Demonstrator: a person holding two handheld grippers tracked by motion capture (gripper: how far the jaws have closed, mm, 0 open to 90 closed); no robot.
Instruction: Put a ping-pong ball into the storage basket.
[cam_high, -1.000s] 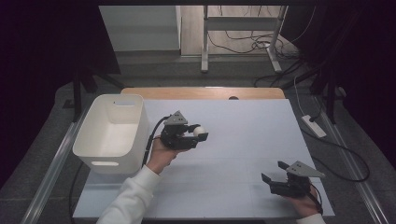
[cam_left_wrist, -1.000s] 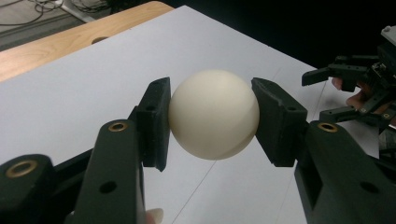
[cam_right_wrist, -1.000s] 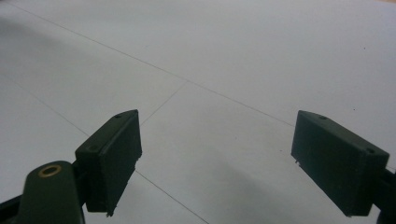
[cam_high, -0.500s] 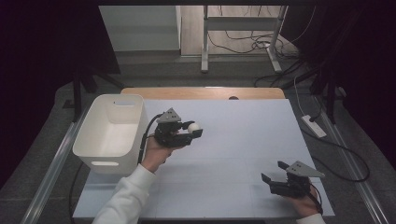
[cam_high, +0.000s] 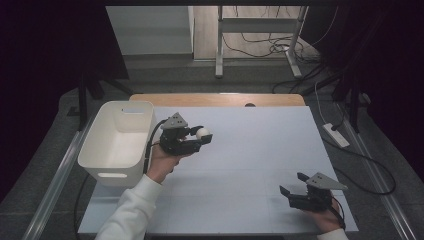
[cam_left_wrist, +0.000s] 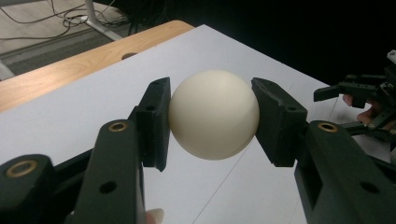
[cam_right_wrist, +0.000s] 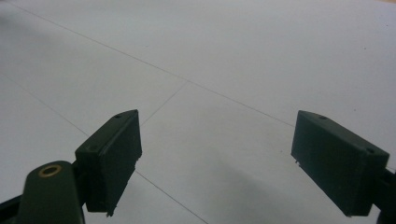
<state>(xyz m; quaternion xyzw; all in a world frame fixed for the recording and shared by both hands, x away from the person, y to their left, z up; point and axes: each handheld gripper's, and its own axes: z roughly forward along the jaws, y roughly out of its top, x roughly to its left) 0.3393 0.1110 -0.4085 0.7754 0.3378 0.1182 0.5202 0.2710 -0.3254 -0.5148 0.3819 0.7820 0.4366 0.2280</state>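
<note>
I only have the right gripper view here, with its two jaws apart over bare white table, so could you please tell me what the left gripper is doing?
Observer: The left gripper is shut on a cream ball, one pad on each side.
Operator: Thank you. Is the ball resting on the table?
Observer: No, it is held above the white table.
Operator: Is there a container nearby?
Observer: Yes, a white bin stands at the table's left edge, just left of that gripper.
</note>
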